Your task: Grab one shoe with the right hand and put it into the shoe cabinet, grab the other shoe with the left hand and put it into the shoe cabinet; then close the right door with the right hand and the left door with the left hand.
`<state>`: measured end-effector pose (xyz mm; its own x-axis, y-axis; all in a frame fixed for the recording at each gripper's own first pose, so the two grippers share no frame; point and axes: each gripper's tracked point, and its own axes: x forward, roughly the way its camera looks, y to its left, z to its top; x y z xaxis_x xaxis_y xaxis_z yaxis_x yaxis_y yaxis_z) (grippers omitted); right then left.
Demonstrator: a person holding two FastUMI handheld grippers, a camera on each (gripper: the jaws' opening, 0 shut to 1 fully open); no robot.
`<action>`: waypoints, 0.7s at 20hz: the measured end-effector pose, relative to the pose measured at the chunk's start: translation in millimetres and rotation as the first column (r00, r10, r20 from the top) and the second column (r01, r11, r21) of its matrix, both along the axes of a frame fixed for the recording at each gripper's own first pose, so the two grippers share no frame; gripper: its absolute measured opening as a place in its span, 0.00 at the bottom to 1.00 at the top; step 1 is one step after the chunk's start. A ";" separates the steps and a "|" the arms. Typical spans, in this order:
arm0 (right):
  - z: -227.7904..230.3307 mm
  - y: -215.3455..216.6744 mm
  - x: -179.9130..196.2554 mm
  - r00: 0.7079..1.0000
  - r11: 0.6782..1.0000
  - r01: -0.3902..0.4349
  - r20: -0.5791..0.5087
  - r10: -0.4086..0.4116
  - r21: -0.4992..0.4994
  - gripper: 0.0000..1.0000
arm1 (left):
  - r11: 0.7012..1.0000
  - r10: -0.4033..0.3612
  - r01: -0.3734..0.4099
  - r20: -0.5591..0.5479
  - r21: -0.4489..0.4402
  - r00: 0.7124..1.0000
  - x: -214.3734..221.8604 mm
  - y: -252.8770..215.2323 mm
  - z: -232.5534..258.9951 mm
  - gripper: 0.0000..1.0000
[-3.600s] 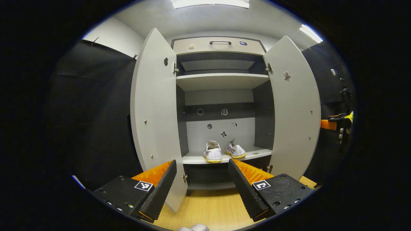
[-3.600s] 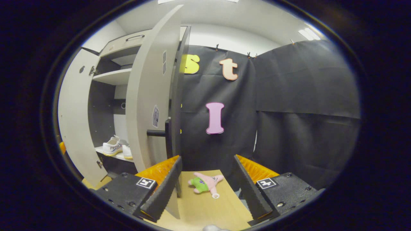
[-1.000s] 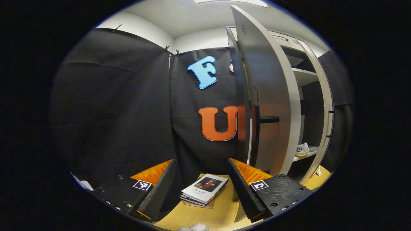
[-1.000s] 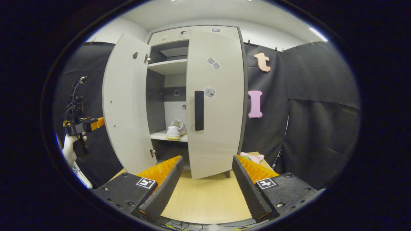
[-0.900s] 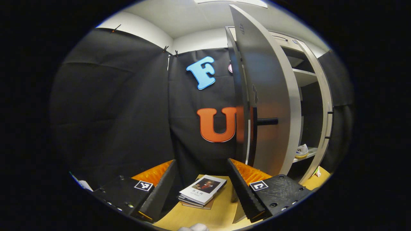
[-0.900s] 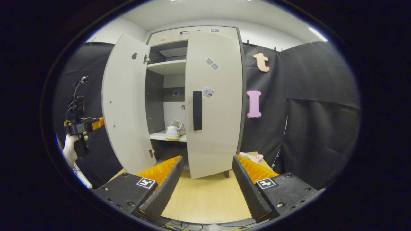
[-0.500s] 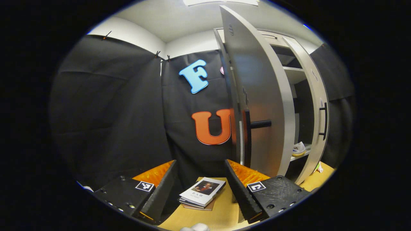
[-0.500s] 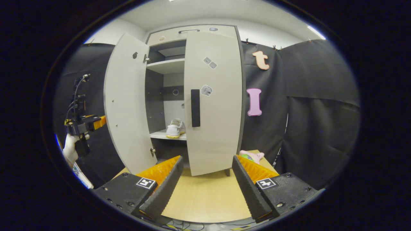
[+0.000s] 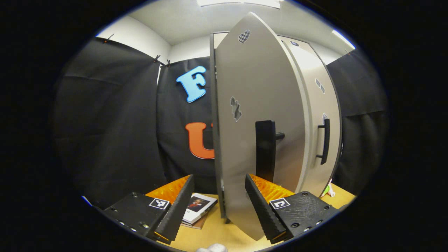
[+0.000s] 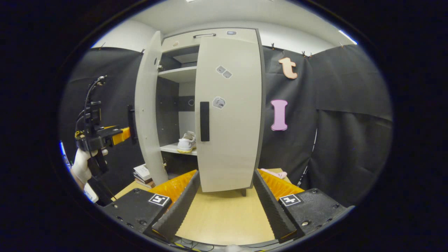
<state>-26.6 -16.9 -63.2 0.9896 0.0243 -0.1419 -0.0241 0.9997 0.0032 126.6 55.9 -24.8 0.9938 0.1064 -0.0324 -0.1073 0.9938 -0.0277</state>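
In the right gripper view the right door [image 10: 227, 112] is being shown shut, while the left door [image 10: 147, 115] is being held partly open, the left gripper [image 10: 120, 135] being pressed at its outer face. One shoe [image 10: 186, 141] is being glimpsed on the cabinet shelf [image 10: 175, 148]. Both the left and the right gripper [image 10: 224, 206] are being kept wide open, nothing gripped

No writing reads clearly: the book [image 9: 198, 206] cover's print and the door [image 10: 227, 112] stickers (small, pale patches) are too blurred.
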 end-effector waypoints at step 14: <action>31.9 -11.9 4.6 0.997 1.000 0.003 0.072 -0.002 -0.005 0.99 | 0.999 -0.035 0.037 -0.046 0.039 0.998 -47.1 -56.7 3.1 0.96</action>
<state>-22.0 -28.8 -31.3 0.9973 0.0212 -0.0708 -0.0216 0.9998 -0.0040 79.5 -0.8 -21.7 0.9946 0.0728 -0.0742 -0.0718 0.9973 0.0157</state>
